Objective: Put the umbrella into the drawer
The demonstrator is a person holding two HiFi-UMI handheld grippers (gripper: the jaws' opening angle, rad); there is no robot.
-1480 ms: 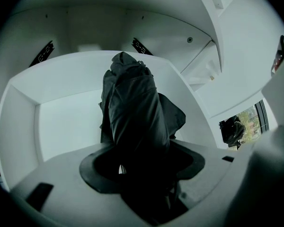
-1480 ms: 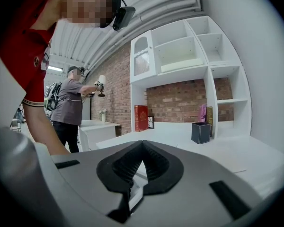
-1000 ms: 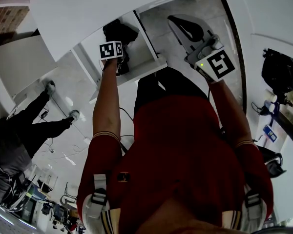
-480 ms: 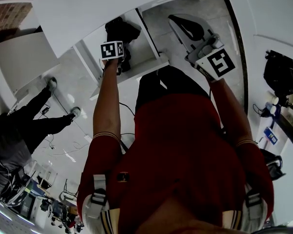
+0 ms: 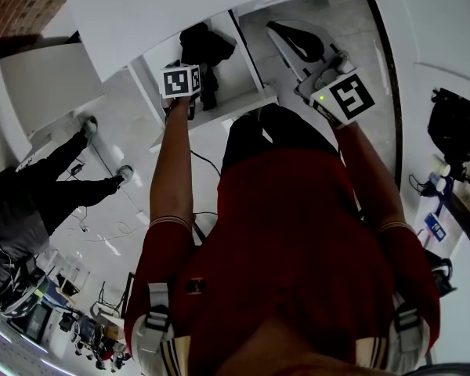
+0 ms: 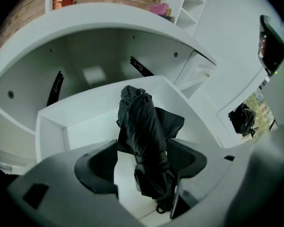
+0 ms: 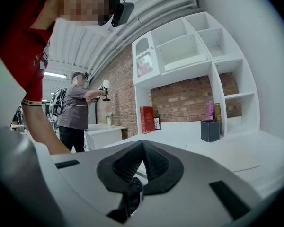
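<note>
Black-and-white square markers face us on the left cube and right cube. Our left gripper has just been opening and stands wide above the drawer. The black umbrella lies inside the drawer, between the jaws, unpinched. Our right gripper, beside the drawer, is closed on nothing.

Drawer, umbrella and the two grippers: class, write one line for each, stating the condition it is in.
drawer: pulled out, open.
umbrella: folded, lying inside the drawer.
left gripper: open; its jaws have just been opening, with the umbrella between them but not clamped.
right gripper: shut, holding nothing.
</note>
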